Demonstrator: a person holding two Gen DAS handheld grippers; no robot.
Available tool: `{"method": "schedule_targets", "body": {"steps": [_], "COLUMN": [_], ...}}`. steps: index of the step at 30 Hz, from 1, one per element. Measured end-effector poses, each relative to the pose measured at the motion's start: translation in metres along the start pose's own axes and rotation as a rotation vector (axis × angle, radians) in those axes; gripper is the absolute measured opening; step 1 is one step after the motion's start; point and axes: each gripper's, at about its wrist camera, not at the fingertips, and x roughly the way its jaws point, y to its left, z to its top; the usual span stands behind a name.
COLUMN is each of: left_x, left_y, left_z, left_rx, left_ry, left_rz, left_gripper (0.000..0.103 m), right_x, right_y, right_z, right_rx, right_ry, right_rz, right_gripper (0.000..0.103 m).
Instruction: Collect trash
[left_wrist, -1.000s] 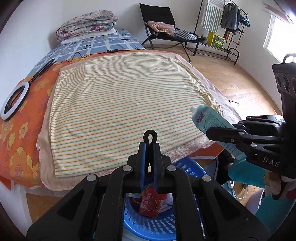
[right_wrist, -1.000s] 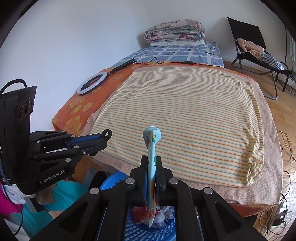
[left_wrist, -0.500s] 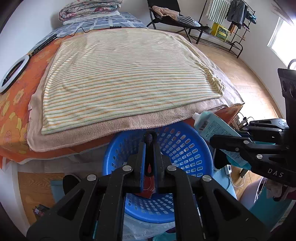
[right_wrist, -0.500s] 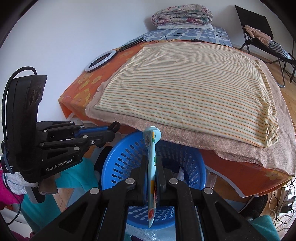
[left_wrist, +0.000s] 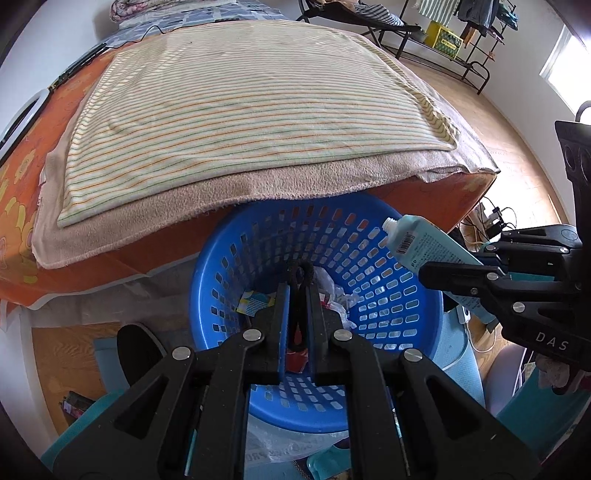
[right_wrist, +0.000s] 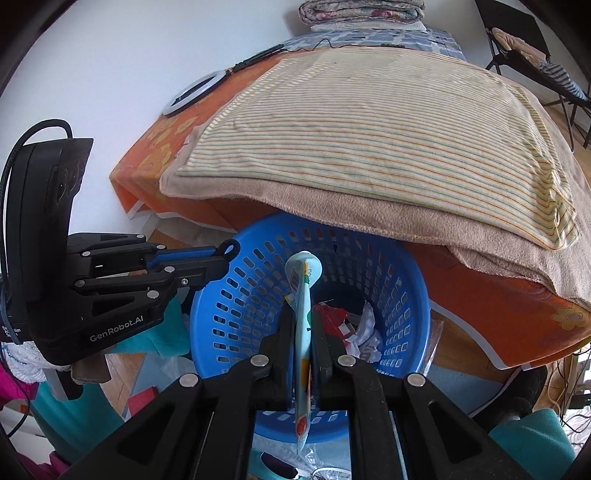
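A blue perforated basket (left_wrist: 369, 258) (right_wrist: 251, 295) stands on the floor against the bed's end, with a red wrapper (right_wrist: 332, 317) and crumpled white paper (right_wrist: 365, 332) inside. My left gripper (left_wrist: 299, 291) hangs over the basket's left half, shut on a small black loop (left_wrist: 303, 271) that sticks out past its tips. From the right wrist view the left gripper (right_wrist: 221, 254) reaches over the rim with the loop (right_wrist: 232, 246) at its end. My right gripper (right_wrist: 303, 314) (left_wrist: 428, 269) is shut on a flattened light-blue tube (right_wrist: 304, 295) (left_wrist: 417, 247), cap end forward, above the basket's right side.
The bed (left_wrist: 258, 110) with a striped blanket over a tan one overhangs the basket's far rim. A ring light (right_wrist: 192, 92) lies on the orange sheet. A folding chair (right_wrist: 517, 51) and a clothes rack (left_wrist: 461, 33) stand beyond. Cables (left_wrist: 491, 218) and teal items crowd the floor.
Both grippers have sunk from above the bed's end to just over the basket and tipped further down. The loop and the tube stay gripped.
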Motion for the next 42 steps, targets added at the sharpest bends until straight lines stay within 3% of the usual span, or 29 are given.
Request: {"method": "schedule_targets", "body": {"steps": [9, 11, 14, 19, 23, 27, 31, 34, 42], "left_x": [0.012, 0.013, 0.013, 0.013, 0.012, 0.008, -0.001, -0.009, -0.027], "left_y": [-0.003, -0.002, 0.000, 0.002, 0.003, 0.005, 0.006, 0.008, 0.013], "left_z": [-0.006, -0.006, -0.007, -0.007, -0.005, 0.001, 0.010, 0.017, 0.043], "left_rx": [0.019, 0.014, 0.006, -0.002, -0.004, -0.011, -0.014, -0.022, -0.033], "left_ry": [0.037, 0.042, 0.035, 0.042, 0.042, 0.030, 0.004, -0.021, -0.073], "left_rz": [0.023, 0.028, 0.039, 0.041, 0.045, 0.045, 0.055, 0.063, 0.069], "left_gripper": [0.007, 0.031, 0.044, 0.045, 0.046, 0.046, 0.046, 0.056, 0.056], "right_x": [0.007, 0.008, 0.007, 0.006, 0.004, 0.001, -0.004, -0.009, -0.027], "right_y": [-0.005, -0.005, -0.007, -0.008, -0.009, -0.009, -0.007, -0.006, -0.009], "right_z": [-0.001, -0.002, -0.003, -0.003, -0.004, -0.003, 0.002, 0.007, 0.021], "right_rx": [0.018, 0.019, 0.023, 0.024, 0.029, 0.030, 0.031, 0.031, 0.017], "right_ry": [0.017, 0.016, 0.013, 0.009, 0.005, 0.002, -0.011, -0.016, -0.053], "right_rz": [-0.012, -0.019, -0.025, -0.042, -0.057, -0.065, -0.072, -0.077, -0.111], "right_gripper": [0.010, 0.012, 0.020, 0.030, 0.050, 0.053, 0.065, 0.069, 0.080]}}
